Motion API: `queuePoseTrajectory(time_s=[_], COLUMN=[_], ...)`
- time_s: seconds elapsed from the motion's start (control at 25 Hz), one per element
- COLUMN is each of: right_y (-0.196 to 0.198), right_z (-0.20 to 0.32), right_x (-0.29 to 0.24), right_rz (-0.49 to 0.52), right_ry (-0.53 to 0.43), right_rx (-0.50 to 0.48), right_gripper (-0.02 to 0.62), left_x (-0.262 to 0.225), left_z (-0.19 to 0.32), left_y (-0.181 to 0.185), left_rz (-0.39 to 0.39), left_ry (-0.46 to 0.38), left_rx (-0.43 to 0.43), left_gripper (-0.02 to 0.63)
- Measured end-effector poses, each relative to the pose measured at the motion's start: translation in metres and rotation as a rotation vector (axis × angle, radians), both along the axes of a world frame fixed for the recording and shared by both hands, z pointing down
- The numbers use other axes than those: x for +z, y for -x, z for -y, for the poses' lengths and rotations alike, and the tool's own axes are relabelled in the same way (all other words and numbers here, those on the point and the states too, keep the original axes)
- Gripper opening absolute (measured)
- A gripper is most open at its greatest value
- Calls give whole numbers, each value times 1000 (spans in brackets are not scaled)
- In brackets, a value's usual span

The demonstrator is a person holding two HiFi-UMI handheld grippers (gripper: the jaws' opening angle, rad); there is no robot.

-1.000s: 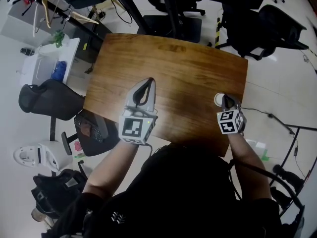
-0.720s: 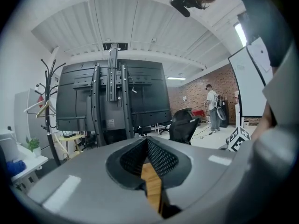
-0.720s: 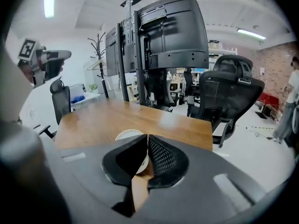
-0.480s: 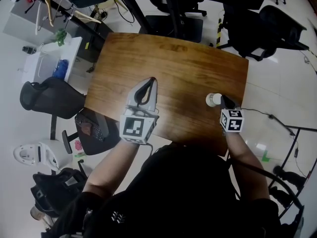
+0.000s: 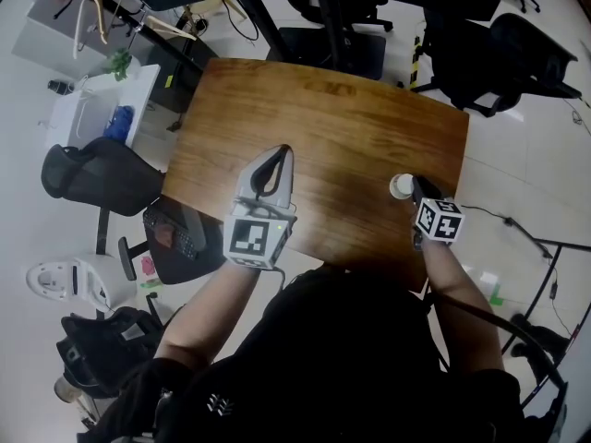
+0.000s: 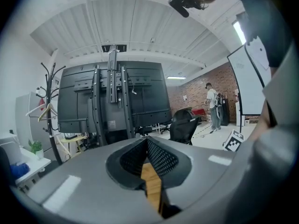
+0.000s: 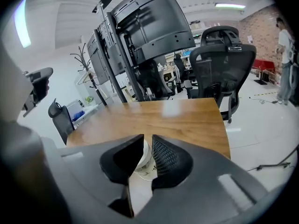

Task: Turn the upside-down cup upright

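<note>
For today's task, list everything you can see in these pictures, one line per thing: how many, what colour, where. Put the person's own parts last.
Rectangular wooden table: one, brown, centre of the head view.
Small round cup: one, white, on the table near its right edge.
Swivel office chairs: at least three, black, on the floor around the table.
Side desk: one, white, upper left.
Left gripper: one, grey with a black-and-white marker cube, over the table's near left; jaws together, nothing between them.
Right gripper: one, dark with a marker cube, at the cup; jaws opening, cup between them.
</note>
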State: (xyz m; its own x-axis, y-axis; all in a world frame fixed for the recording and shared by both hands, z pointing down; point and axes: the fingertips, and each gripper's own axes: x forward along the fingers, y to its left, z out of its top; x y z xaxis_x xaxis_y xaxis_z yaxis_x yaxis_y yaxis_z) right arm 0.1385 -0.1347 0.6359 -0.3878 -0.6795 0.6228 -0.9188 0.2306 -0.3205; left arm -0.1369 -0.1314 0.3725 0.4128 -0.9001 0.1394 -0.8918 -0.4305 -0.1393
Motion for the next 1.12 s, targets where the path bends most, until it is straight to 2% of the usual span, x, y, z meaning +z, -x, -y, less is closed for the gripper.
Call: queuePoseTrajectory(time_s=[0.12, 0.2, 0.32, 0.44, 0.56, 0.64, 0.8, 1.12], right_y=[3, 2, -6, -22, -23, -9, 25, 61], right_z=[-2, -2, 2, 7, 3, -4, -20, -31], right_x=[6, 5, -9, -26, -25, -19, -15, 5], right_rz=[14, -14, -158, -358, -547, -600, -551, -355], right_ry=[34, 31, -40, -120, -135, -133, -141, -120], right_rx=[5, -9, -48, -88, -193, -277, -341, -311], right_gripper=[60, 51, 28, 26, 26, 23, 29, 35], left_x=[0, -1, -4, -3, -1, -2, -4, -3], left_z=[-2, -2, -1, 0, 0, 1, 3, 2], left_y=[2, 2, 2, 1, -3, -5, -5, -6], left_rz=[0, 1, 1, -4, -11, -12, -10, 20], left_ry=[1, 0, -7, -8, -1, -5, -8, 0], left_rx=[-2, -1, 2, 2, 8, 15, 19, 30], left_gripper=[0, 0, 0, 0, 0, 0, 0, 0])
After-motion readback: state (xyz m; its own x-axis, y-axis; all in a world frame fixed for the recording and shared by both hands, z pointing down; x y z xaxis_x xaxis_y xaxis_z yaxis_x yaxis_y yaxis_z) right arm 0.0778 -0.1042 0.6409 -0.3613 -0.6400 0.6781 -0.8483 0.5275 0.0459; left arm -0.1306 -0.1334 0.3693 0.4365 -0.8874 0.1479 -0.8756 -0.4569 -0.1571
